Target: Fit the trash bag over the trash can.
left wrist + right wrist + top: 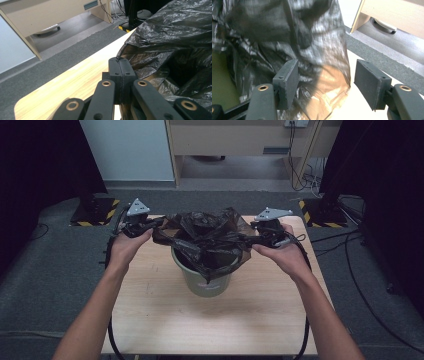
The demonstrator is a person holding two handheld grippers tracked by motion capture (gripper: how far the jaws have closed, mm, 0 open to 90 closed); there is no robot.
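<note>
**Black bag stretched over green bin, one side pinched, one side let go**

Centre of the high view: green bin (206,279) standing on the wooden table (150,315), with a crumpled black bag (207,237) draped across its mouth and spilling over the rim on both sides.

Left of centre in the high view: left gripper (150,226) held in the left hand (127,245), clenched on the bag's edge. Seen closer in the left gripper view (120,70), pads pressed flat together at mid-frame, a thin fold of the bag's plastic (170,37) seemingly caught in the seam between them, though hard to confirm against black on black. Bag bulking up across the right half of that frame, bare tabletop (75,80) at lower left.

Right of centre in the high view: right gripper (257,237) in the right hand (282,252), level with the bin's rim. In the right gripper view (325,82), pads (287,82) standing well apart, released, with blurred bag plastic (287,32) hanging between and behind them, touching the left pad or just beside it, clear of the right one.
</note>
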